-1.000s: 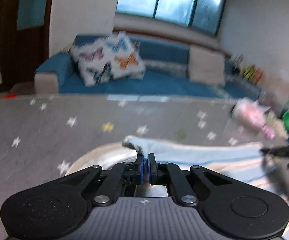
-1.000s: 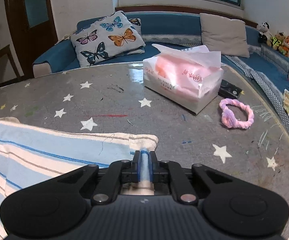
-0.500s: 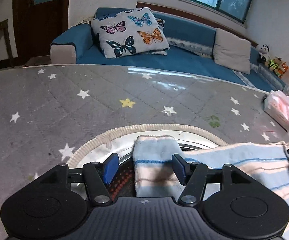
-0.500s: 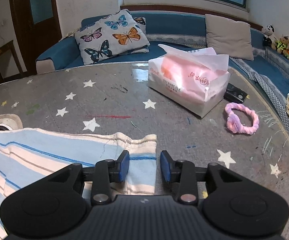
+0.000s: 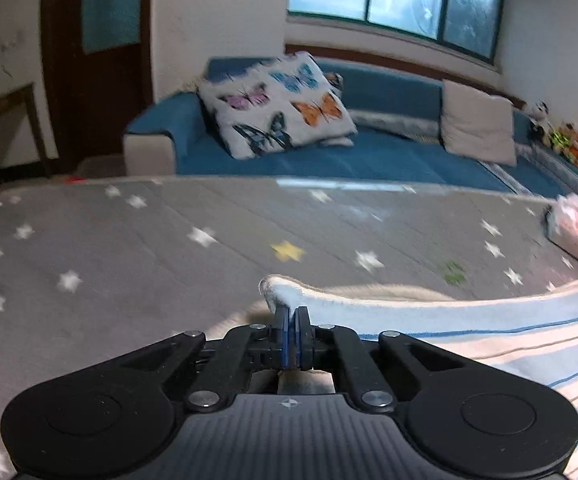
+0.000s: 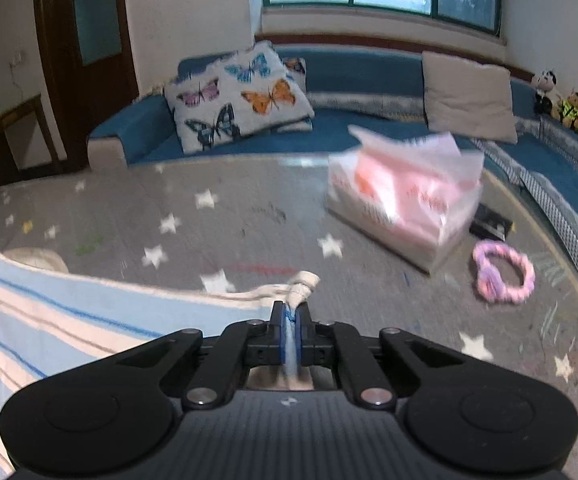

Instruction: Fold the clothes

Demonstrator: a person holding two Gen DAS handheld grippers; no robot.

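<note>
While both frames are blurred, the left gripper (image 5: 292, 312) is plainly pinched tight on one corner of the light-blue and cream striped cloth (image 5: 469, 332), and the right gripper (image 6: 289, 314) is clamped on the opposite corner (image 6: 303, 282). That cloth stretches between them over the grey star-patterned tabletop (image 6: 249, 216). Farther off on the right side sit a pink plastic-wrapped tissue pack (image 6: 405, 200) and a pink braided ring (image 6: 503, 272).

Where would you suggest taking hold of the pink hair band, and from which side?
Grip the pink hair band across one strand of its loop, coming from above. It lies flat on the table with an open centre, clear of the tissue pack.
</note>
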